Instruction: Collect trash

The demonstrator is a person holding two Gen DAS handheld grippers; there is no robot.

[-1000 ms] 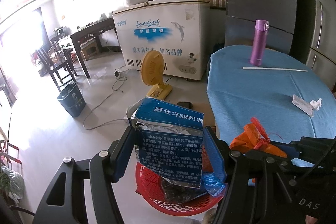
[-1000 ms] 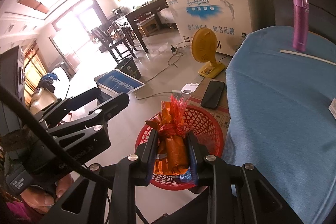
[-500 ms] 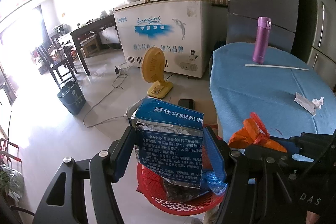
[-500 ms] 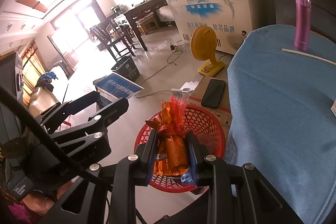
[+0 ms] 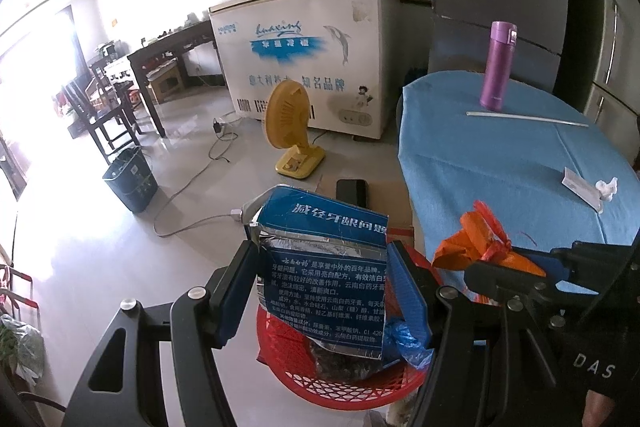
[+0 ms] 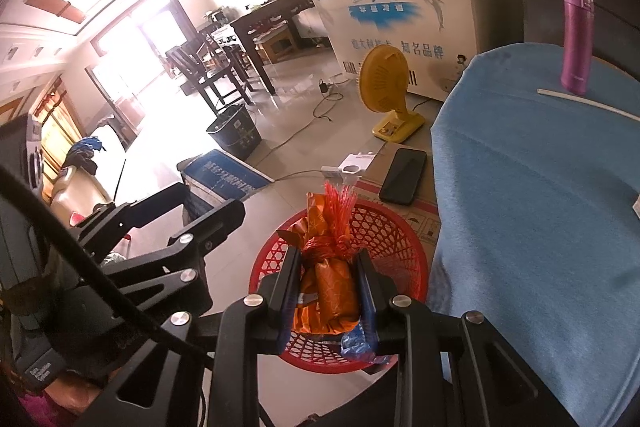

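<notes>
Both tongs grip trash above the red basket [image 6: 404,247]: left tongs [image 5: 322,291] a blue box [image 5: 324,267], right tongs [image 6: 326,291] an orange wrapper [image 6: 326,287].

A lived-in room around a blue-clothed desk [image 5: 500,163]

A purple flask [image 5: 497,65] stands by a white rod [image 5: 524,117]; a yellow fan [image 5: 290,129], phone [image 5: 351,191], dark bin [image 5: 130,179] and white freezer [image 5: 304,67] occupy the floor.

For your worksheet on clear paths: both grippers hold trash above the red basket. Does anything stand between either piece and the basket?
Nothing visible does. The blue box in the left gripper and the orange wrapper in the right gripper both hang over the open red basket.
</notes>
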